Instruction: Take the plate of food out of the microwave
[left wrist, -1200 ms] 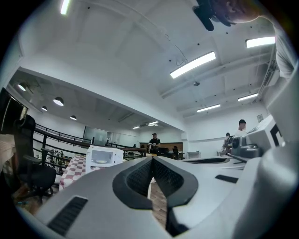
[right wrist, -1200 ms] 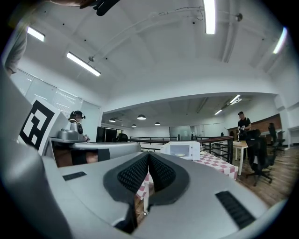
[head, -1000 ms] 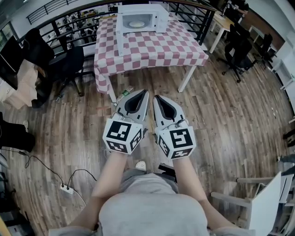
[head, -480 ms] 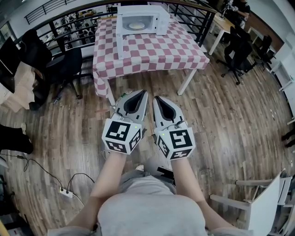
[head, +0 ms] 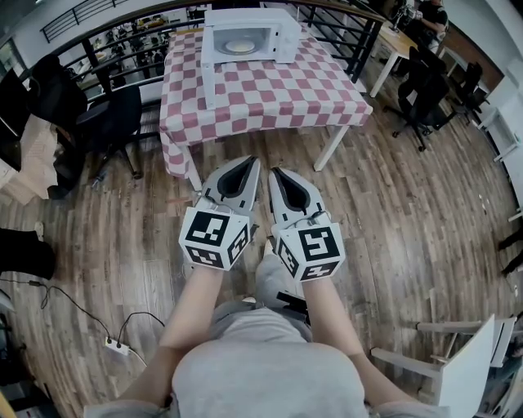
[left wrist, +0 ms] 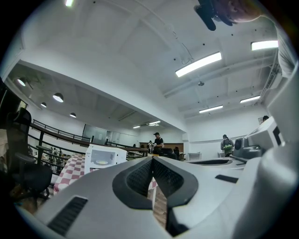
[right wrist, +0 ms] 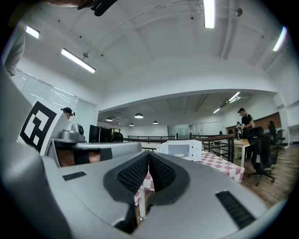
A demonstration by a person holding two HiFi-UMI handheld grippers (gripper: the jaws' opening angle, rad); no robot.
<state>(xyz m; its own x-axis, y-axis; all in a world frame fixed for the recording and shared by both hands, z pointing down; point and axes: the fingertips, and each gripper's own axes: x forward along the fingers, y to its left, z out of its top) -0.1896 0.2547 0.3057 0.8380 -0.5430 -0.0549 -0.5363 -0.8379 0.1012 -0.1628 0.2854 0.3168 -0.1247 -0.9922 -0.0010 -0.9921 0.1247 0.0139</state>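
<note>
A white microwave (head: 245, 34) stands at the far end of a table with a red-and-white checked cloth (head: 270, 86), its door (head: 209, 75) swung open to the left. Inside it sits a plate of pale food (head: 239, 46). The microwave also shows small in the left gripper view (left wrist: 103, 158) and the right gripper view (right wrist: 182, 150). My left gripper (head: 253, 160) and right gripper (head: 272, 171) are held side by side over the wooden floor, well short of the table. Both are shut with nothing between the jaws.
Black office chairs stand left of the table (head: 114, 122) and at the right (head: 425, 98). A black railing (head: 343, 24) runs behind the table. A power strip with cable (head: 116, 346) lies on the floor at left. A white chair (head: 466, 367) is at lower right.
The table and microwave have come nearer in the head view as I walk toward them. Both grippers keep the same pose, shut and side by side.
</note>
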